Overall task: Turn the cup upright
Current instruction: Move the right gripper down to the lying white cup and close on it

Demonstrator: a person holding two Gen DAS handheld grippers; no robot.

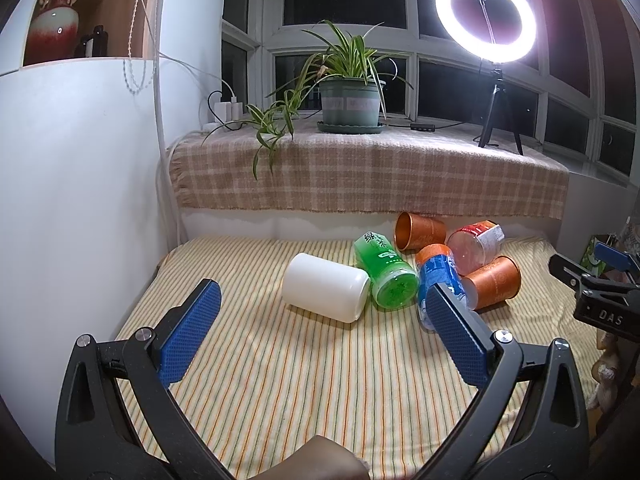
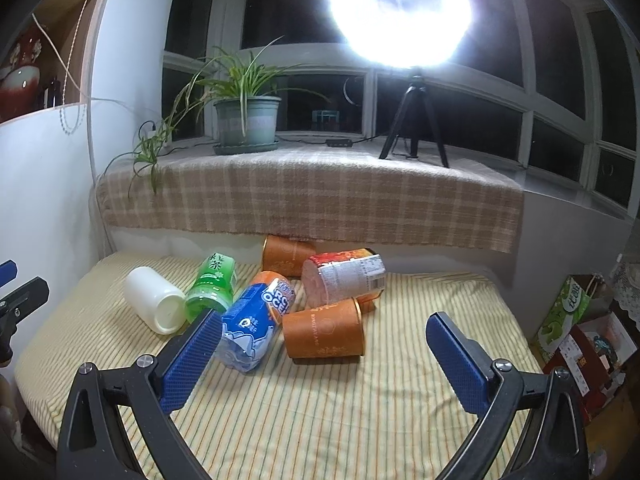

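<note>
Several cups lie on their sides in a cluster on the striped cloth. A white cup [image 1: 326, 287] [image 2: 154, 300] lies at the left, then a green one [image 1: 386, 272] [image 2: 211, 284], a blue one [image 1: 438, 284] [image 2: 256, 326], a red-and-white one [image 1: 476, 242] [image 2: 344, 280] and two orange cups [image 1: 496, 282] [image 2: 325, 332], [image 1: 420, 232] [image 2: 286, 256]. My left gripper [image 1: 322, 340] is open and empty, just short of the white cup. My right gripper [image 2: 324, 364] is open and empty, just in front of the near orange cup.
The striped cloth [image 1: 300, 380] covers the work surface. Behind it runs a ledge with a plaid cloth [image 1: 360, 176], a potted plant [image 1: 350, 100] and a ring light on a tripod [image 1: 486, 16]. A white wall [image 1: 80, 200] stands at the left. Boxes [image 2: 576, 332] sit at the right.
</note>
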